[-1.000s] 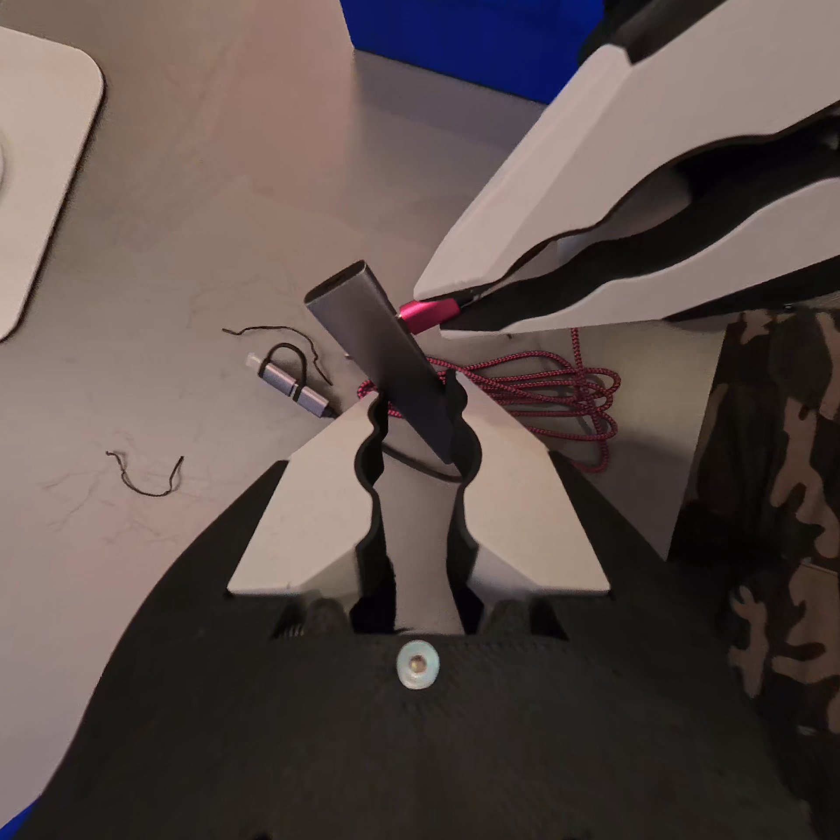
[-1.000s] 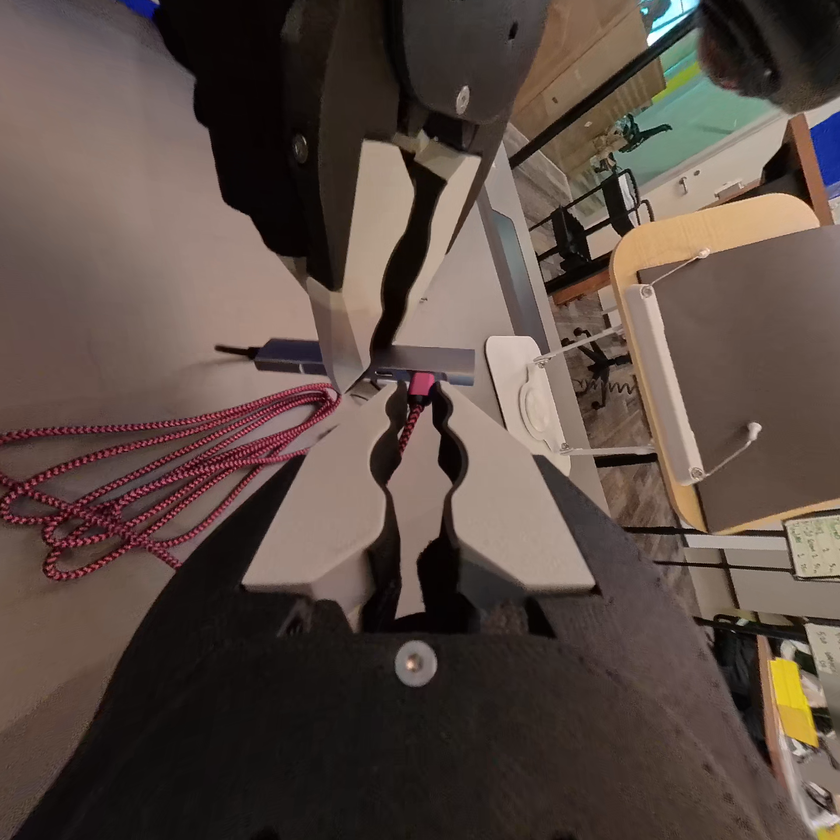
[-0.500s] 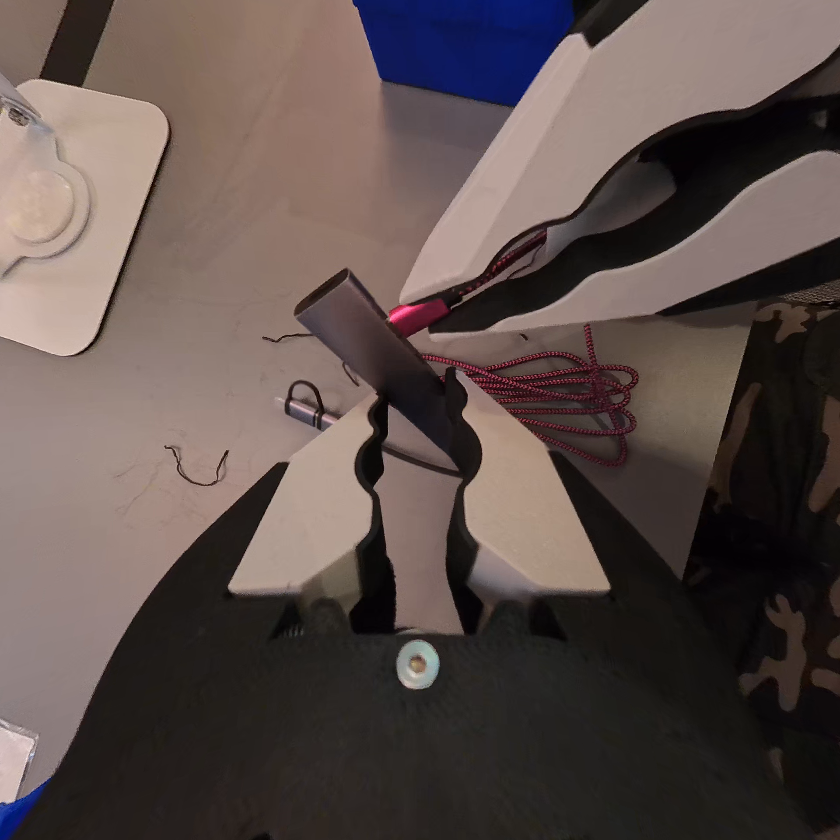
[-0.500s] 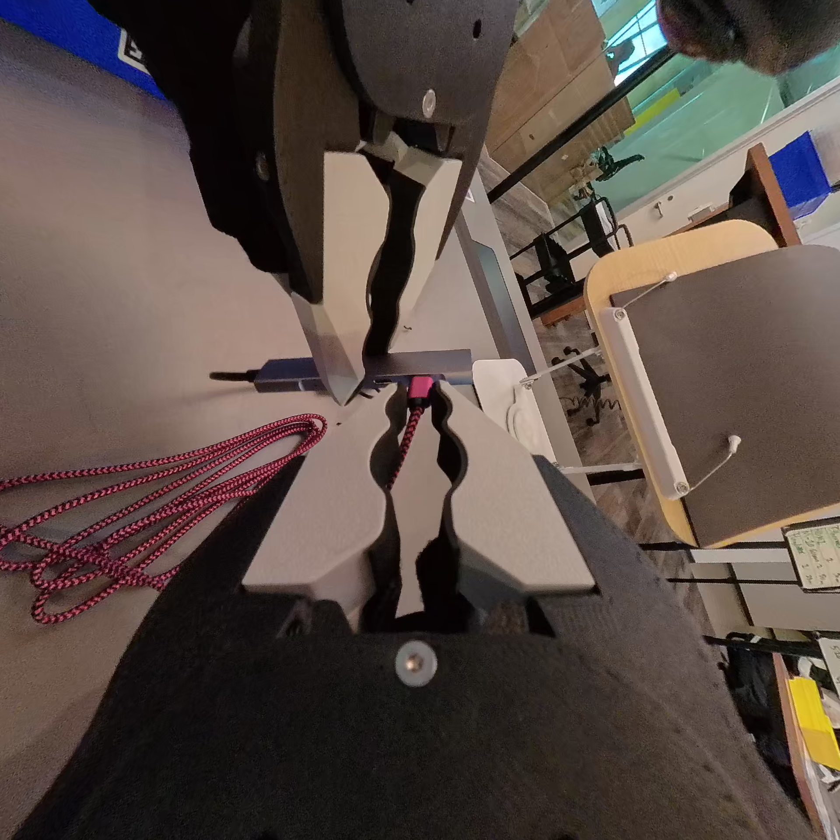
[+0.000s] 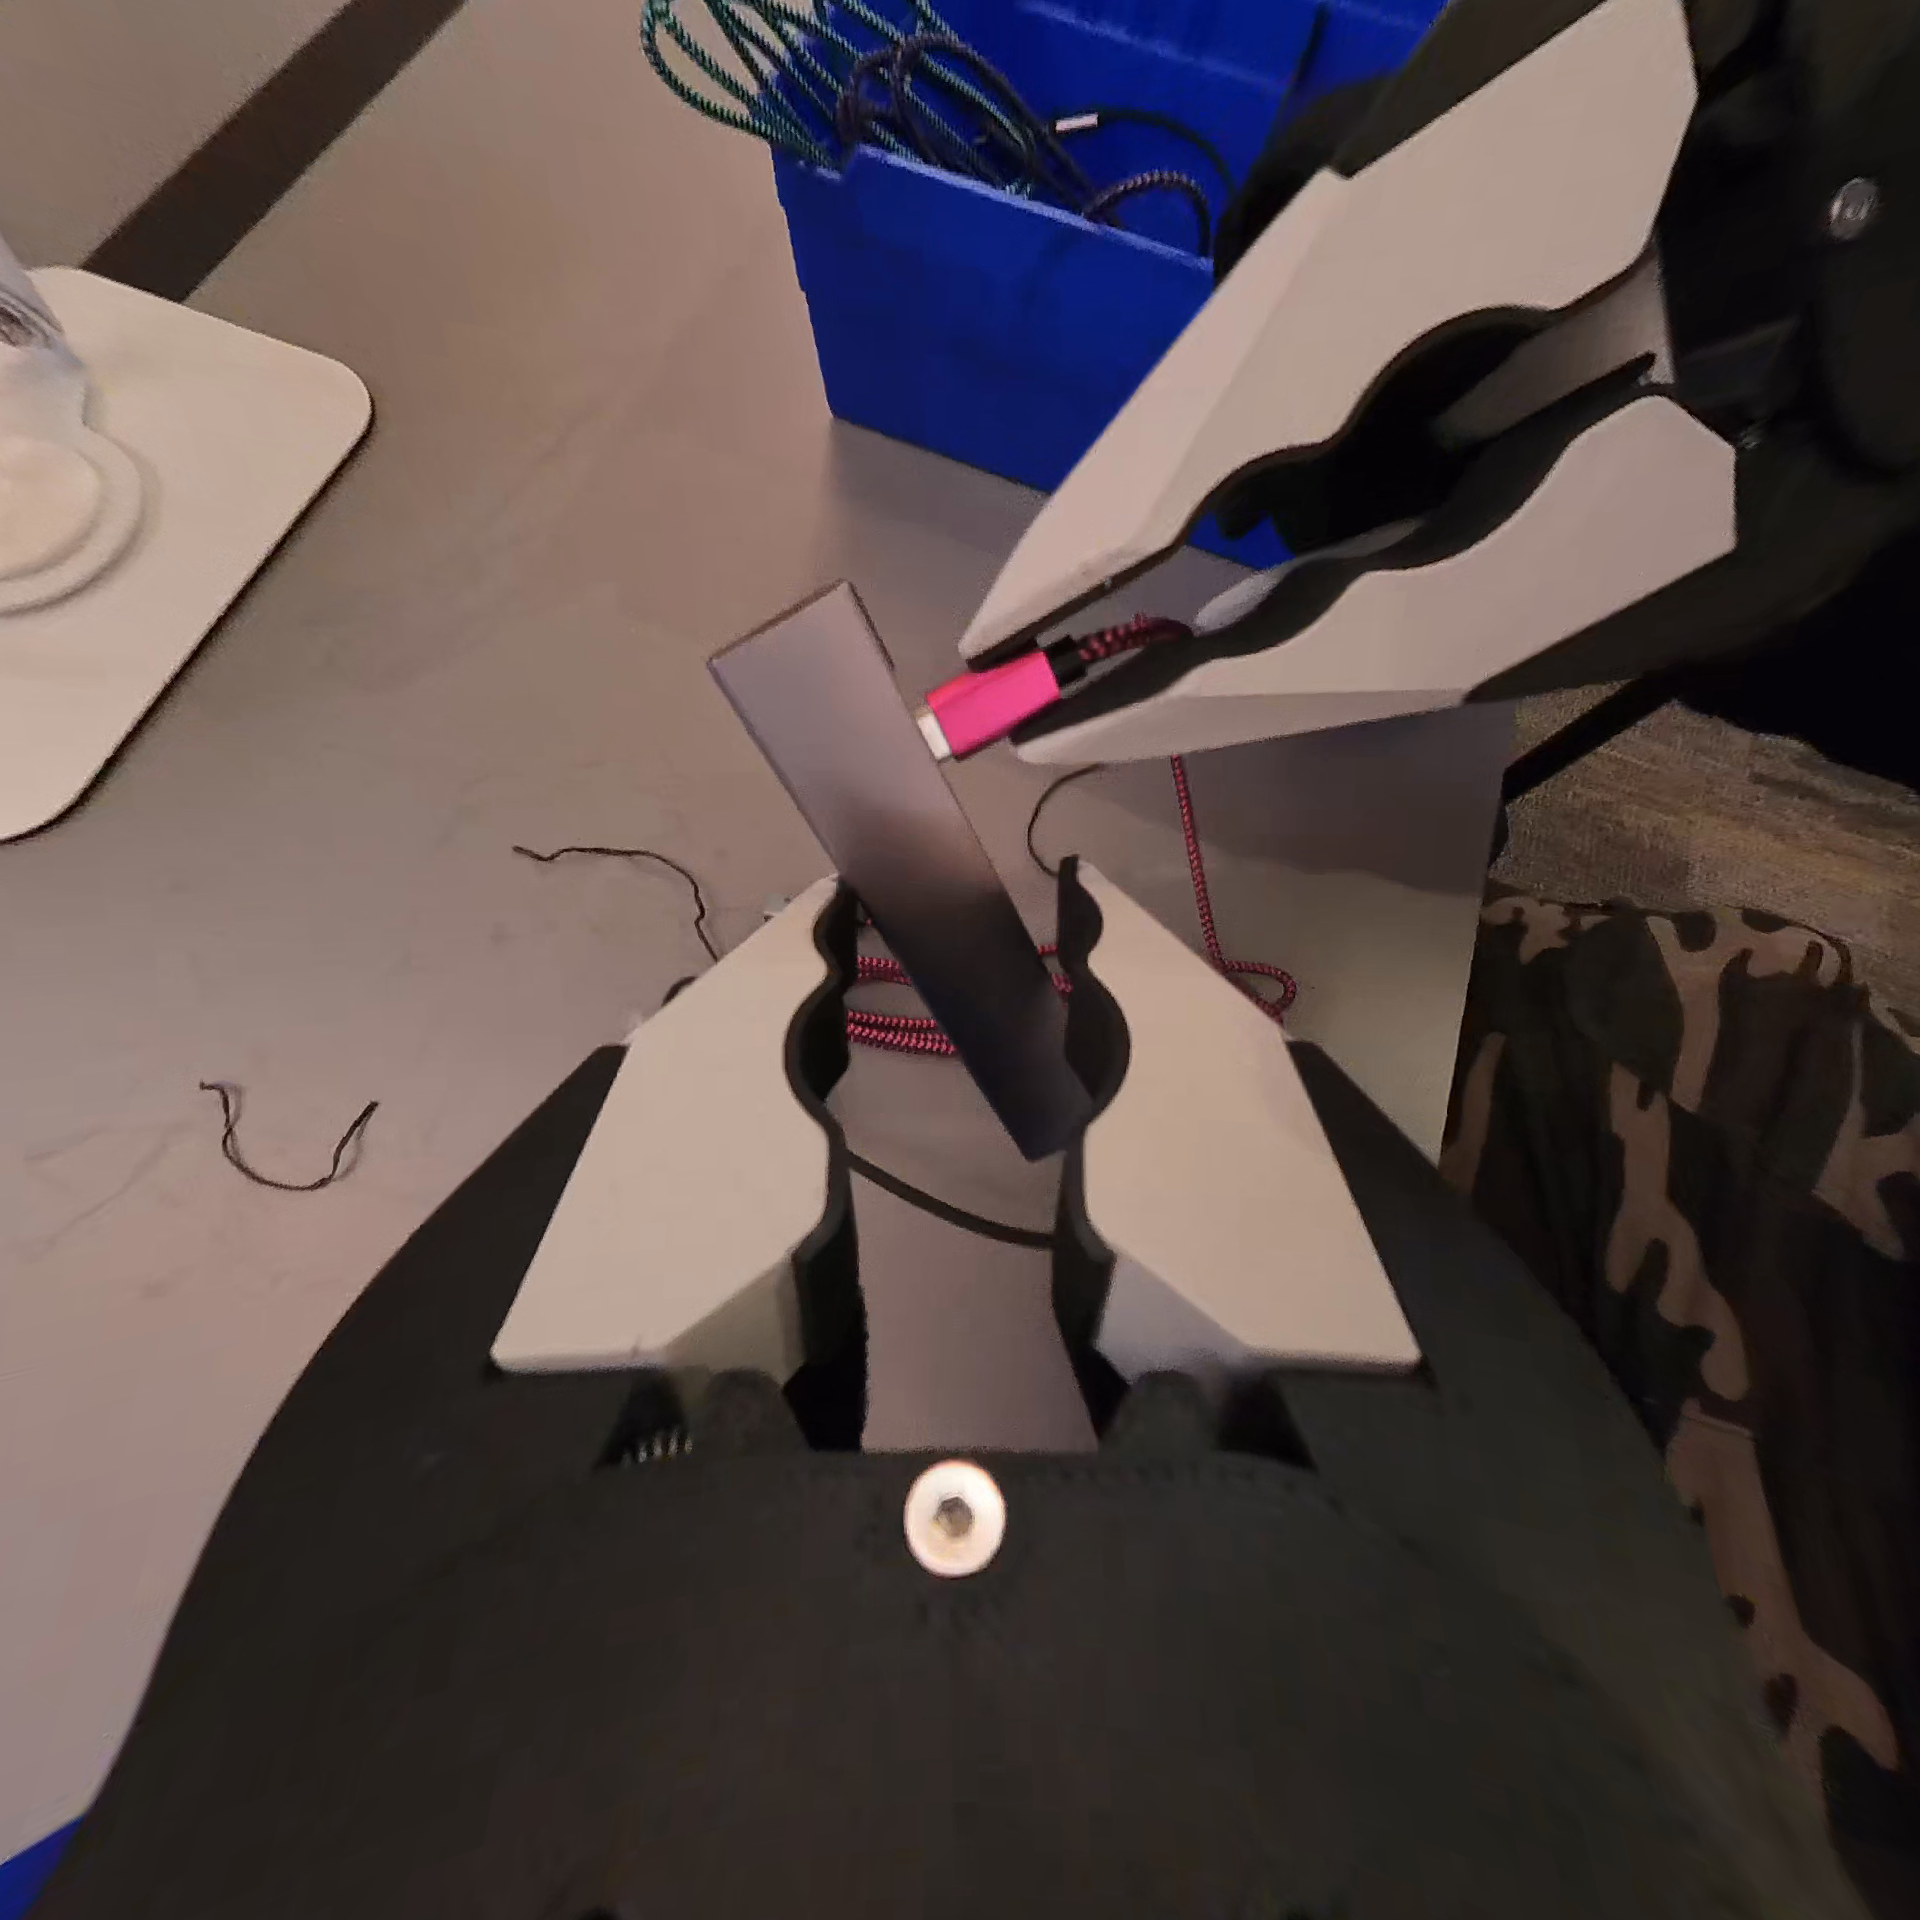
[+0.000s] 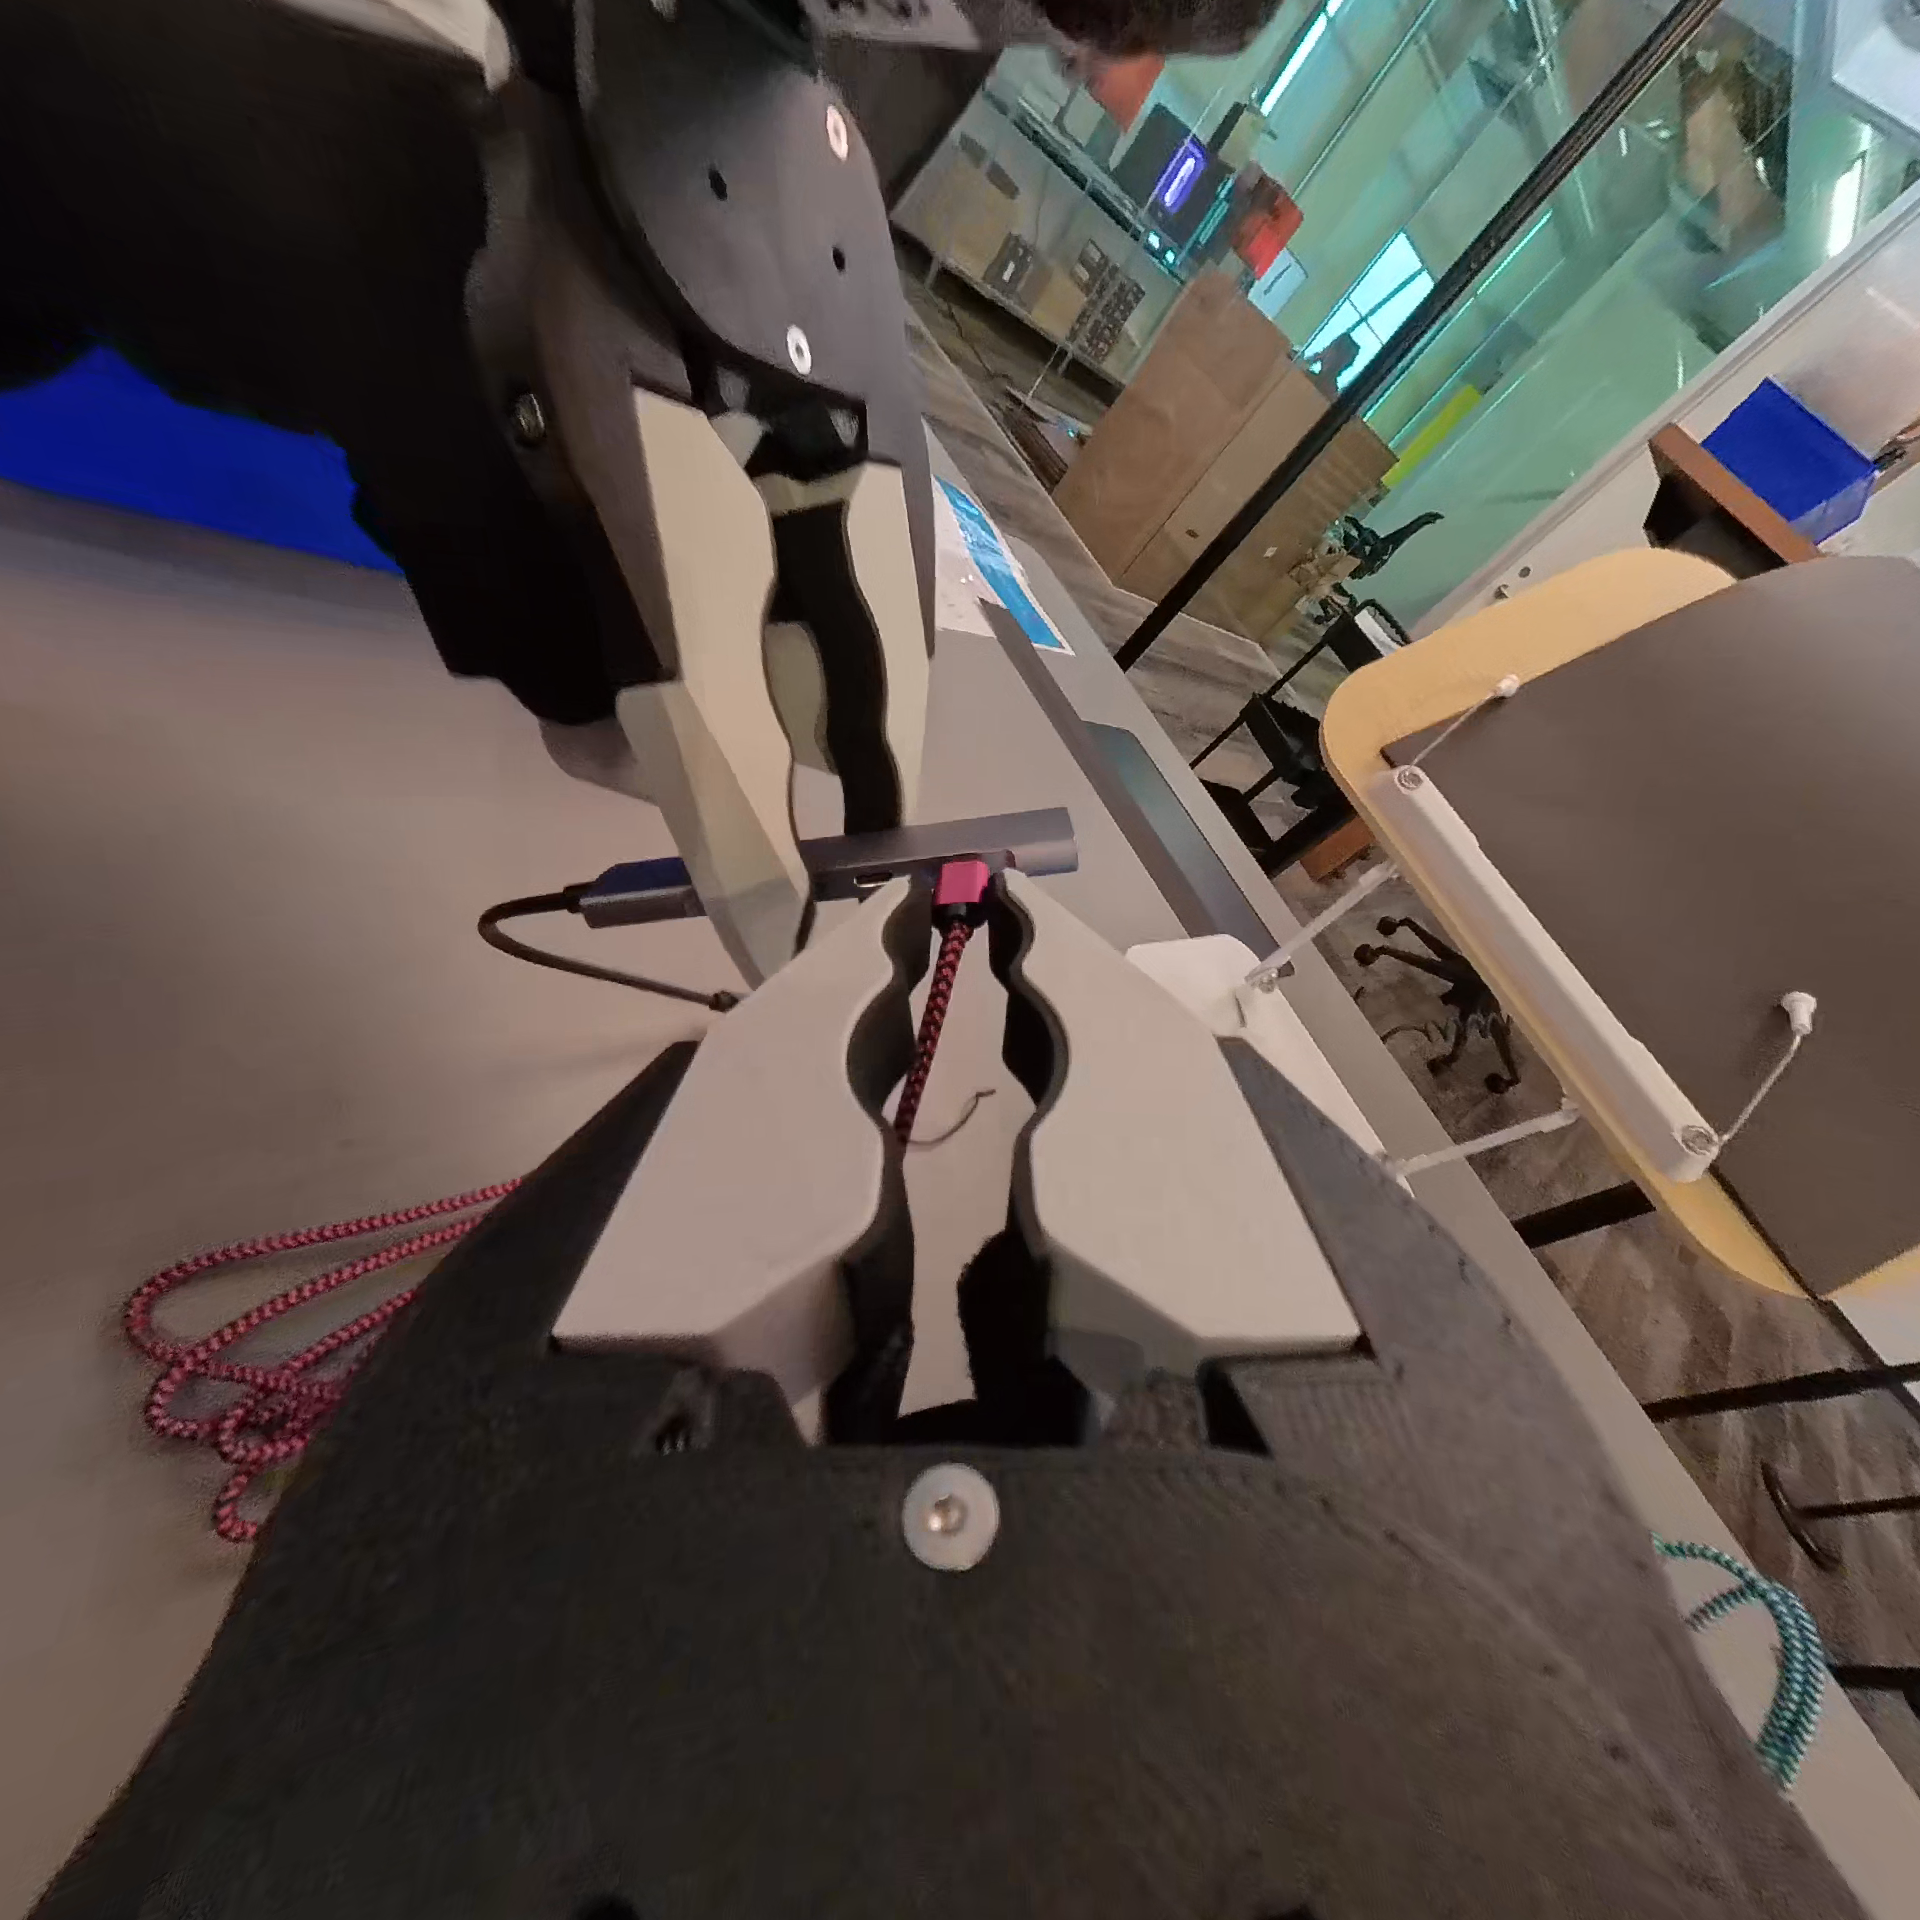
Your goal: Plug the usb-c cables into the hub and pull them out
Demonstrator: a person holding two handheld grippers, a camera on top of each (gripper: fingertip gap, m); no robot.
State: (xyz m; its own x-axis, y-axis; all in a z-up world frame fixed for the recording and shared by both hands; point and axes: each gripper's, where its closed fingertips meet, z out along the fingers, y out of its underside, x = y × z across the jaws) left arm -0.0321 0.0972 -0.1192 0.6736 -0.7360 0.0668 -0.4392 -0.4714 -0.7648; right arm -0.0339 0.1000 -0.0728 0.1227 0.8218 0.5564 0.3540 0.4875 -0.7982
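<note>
My left gripper [image 5: 951, 904] is shut on a slim grey hub [image 5: 883, 831] and holds it slanted above the table. My right gripper [image 5: 1003, 691] comes in from the upper right, shut on the pink plug [image 5: 992, 701] of a pink braided usb-c cable [image 6: 935, 997]. The plug's silver tip shows right at the hub's side edge; I cannot tell whether it is still seated. In the right wrist view my right gripper [image 6: 954, 909] holds the plug [image 6: 961, 883] against the hub [image 6: 935, 836], with my left gripper [image 6: 831, 862] clamping the hub from above.
A blue bin [image 5: 987, 291] of cables stands behind. A white stand base [image 5: 156, 520] is at the left. The pink cable's coil [image 6: 260, 1382] and the hub's own black lead [image 6: 582, 956] lie on the grey table [image 5: 468, 727]. Camouflage clothing [image 5: 1662, 1247] is past the table's right edge. About 4 cm separates my left fingertips from my right. Left tips and right tips are each some 35 cm from the white stand base [image 5: 156, 520].
Both grippers have risen and tilted, so the blue bin now shows. The pink plug, flush against the hub before, has backed off so that its silver tip shows.
</note>
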